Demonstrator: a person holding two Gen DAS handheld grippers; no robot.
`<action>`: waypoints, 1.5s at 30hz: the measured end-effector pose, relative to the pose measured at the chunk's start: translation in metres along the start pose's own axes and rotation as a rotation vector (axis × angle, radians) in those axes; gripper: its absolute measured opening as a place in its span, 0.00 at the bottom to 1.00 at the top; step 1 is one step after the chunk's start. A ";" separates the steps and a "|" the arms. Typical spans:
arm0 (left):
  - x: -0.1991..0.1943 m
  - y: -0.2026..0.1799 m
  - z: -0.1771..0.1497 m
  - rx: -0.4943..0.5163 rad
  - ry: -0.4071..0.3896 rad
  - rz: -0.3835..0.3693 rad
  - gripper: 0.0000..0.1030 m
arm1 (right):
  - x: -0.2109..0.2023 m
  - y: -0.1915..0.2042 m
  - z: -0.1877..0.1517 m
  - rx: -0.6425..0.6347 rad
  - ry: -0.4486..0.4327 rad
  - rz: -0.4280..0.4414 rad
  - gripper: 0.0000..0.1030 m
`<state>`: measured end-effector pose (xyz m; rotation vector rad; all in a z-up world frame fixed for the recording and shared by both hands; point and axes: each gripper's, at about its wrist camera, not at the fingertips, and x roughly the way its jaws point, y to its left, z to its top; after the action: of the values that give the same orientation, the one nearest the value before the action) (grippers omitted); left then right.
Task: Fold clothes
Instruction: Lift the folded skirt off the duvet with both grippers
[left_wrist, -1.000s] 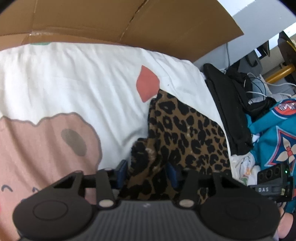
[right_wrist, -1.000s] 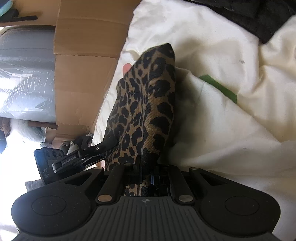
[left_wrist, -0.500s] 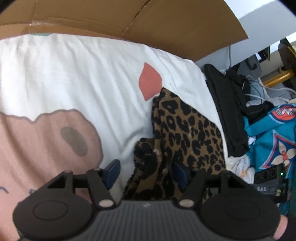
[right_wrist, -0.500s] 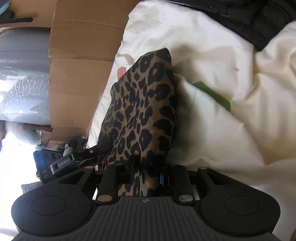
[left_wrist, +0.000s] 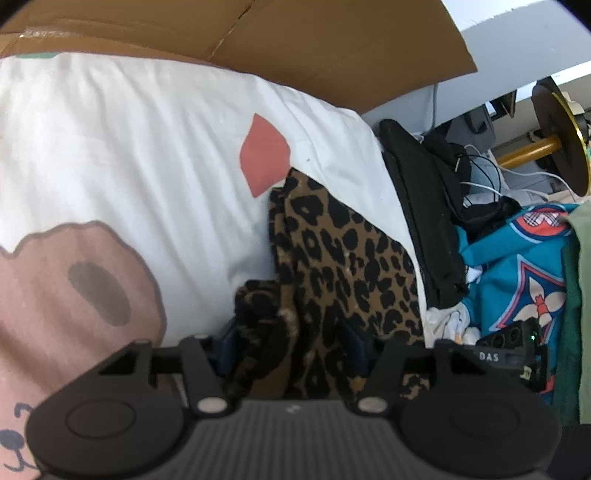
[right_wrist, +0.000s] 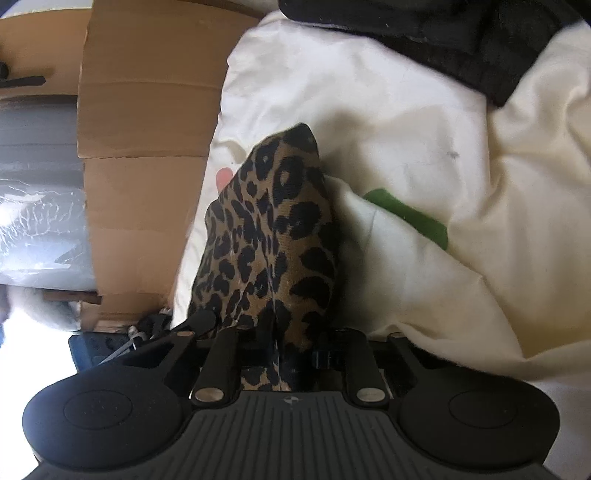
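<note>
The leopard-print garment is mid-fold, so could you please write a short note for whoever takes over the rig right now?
Left gripper: jaws closing, bunched cloth between them; whether the pads press yet I cannot tell.
Right gripper: jaws closing around a fold of cloth.
Leopard-print garment: on the white bedding, narrowed into a strip, near end raised at the grippers.
Nearby: black clothing and a teal garment heaped beside it.
Done: partly folded lengthwise.
Left: probably lay it flat, fold across, then the heap.
</note>
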<state>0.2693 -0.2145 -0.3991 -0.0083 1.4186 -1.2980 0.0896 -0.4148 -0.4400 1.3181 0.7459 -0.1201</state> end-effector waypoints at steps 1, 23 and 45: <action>0.000 0.000 0.000 0.004 -0.001 -0.005 0.57 | 0.000 0.002 0.000 -0.009 -0.004 -0.007 0.12; -0.013 -0.023 -0.004 0.049 -0.048 0.125 0.30 | -0.007 0.035 -0.004 -0.091 -0.011 -0.067 0.06; -0.094 -0.093 -0.020 -0.011 -0.178 0.283 0.27 | -0.044 0.138 -0.026 -0.347 -0.003 -0.128 0.06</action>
<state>0.2292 -0.1769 -0.2773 0.0663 1.2261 -1.0295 0.1115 -0.3667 -0.3032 0.9408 0.8086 -0.0905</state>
